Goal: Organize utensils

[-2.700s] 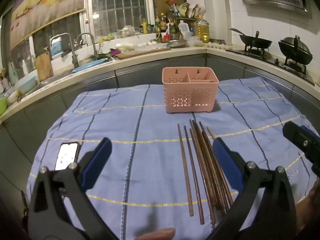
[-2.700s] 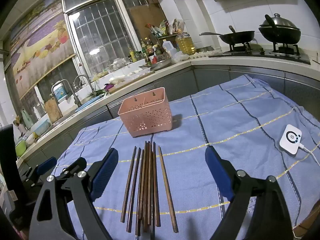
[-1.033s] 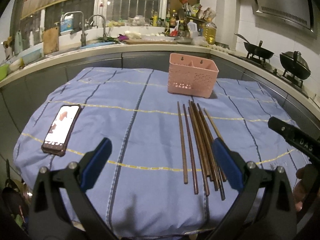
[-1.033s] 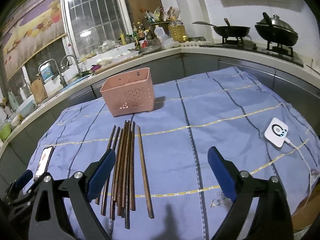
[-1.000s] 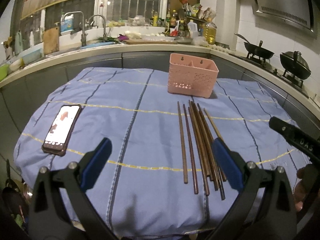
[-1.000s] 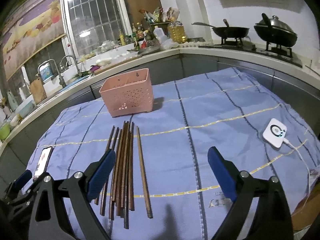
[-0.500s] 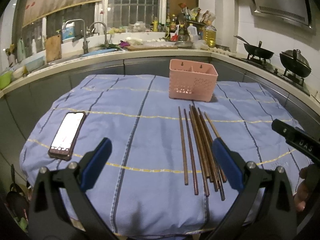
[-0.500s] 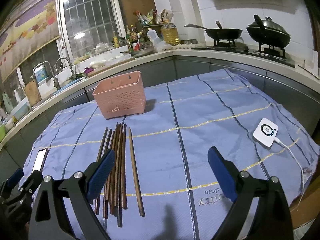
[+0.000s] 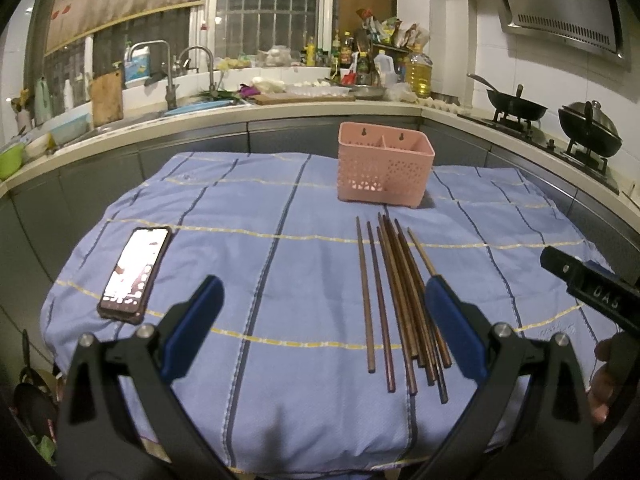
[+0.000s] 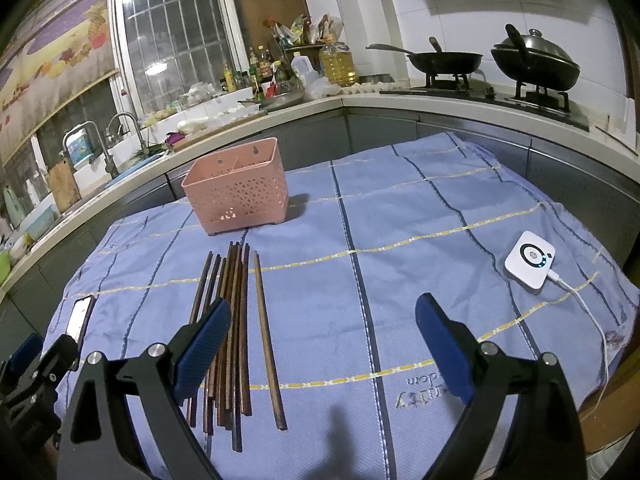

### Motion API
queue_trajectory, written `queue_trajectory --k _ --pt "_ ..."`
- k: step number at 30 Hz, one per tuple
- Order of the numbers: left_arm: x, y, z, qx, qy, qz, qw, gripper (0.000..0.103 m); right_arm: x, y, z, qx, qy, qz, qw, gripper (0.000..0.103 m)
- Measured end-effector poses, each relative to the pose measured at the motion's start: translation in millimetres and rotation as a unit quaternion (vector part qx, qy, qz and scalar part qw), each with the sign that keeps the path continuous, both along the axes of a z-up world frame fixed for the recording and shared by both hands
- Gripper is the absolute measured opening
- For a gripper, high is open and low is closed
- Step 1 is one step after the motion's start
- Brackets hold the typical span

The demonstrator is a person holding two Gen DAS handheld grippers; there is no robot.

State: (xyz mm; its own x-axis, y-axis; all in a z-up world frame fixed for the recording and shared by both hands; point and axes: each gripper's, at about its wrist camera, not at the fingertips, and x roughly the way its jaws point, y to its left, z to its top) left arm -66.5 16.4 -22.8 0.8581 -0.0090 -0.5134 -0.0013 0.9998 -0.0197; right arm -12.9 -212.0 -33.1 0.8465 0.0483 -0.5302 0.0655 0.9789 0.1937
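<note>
- Chopsticks [image 9: 400,304]: all lie in a loose bundle on the blue cloth [image 9: 260,264] over the bench, tips toward the pink caddy [image 9: 384,168], close to it but not touching.
- Progress: nothing sorted yet, as I judge it. Both caddy compartments look empty; every stick is left to move.
- My left claw [image 9: 320,324]: jaws wide apart, holding nothing, above the near bench edge.
- My right claw [image 10: 324,348]: likewise spread and empty, bundle just left of centre.
- Left view only: full phone [image 9: 136,272], caddy divider from above.
- Right view only: white device [image 10: 530,260] with cable, one stick [image 10: 266,336] lying apart.
</note>
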Motion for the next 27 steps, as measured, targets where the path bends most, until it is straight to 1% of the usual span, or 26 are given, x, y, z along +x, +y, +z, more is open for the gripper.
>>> queue_trajectory --k 7,13,16,20,27 --pt "2 1 1 -0.011 0.007 -0.004 0.9999 0.097 1 -1 -4 -0.011 0.004 -0.008 1.000 0.092" --pt "4 2 -3 -0.012 0.016 0.001 0.9998 0.097 4 0 -5 -0.048 0.012 -0.026 0.998 0.092" --pt "4 1 -4 -0.010 0.016 0.002 0.9998 0.097 7 1 -7 -0.058 0.017 -0.030 0.998 0.092" --pt "7 1 -5 -0.003 0.018 0.007 0.9998 0.097 9 0 -9 -0.063 0.024 -0.034 0.997 0.092" --pt "11 1 -9 0.007 0.025 0.015 0.9995 0.097 15 -6 -16 -0.055 0.039 -0.037 0.997 0.092"
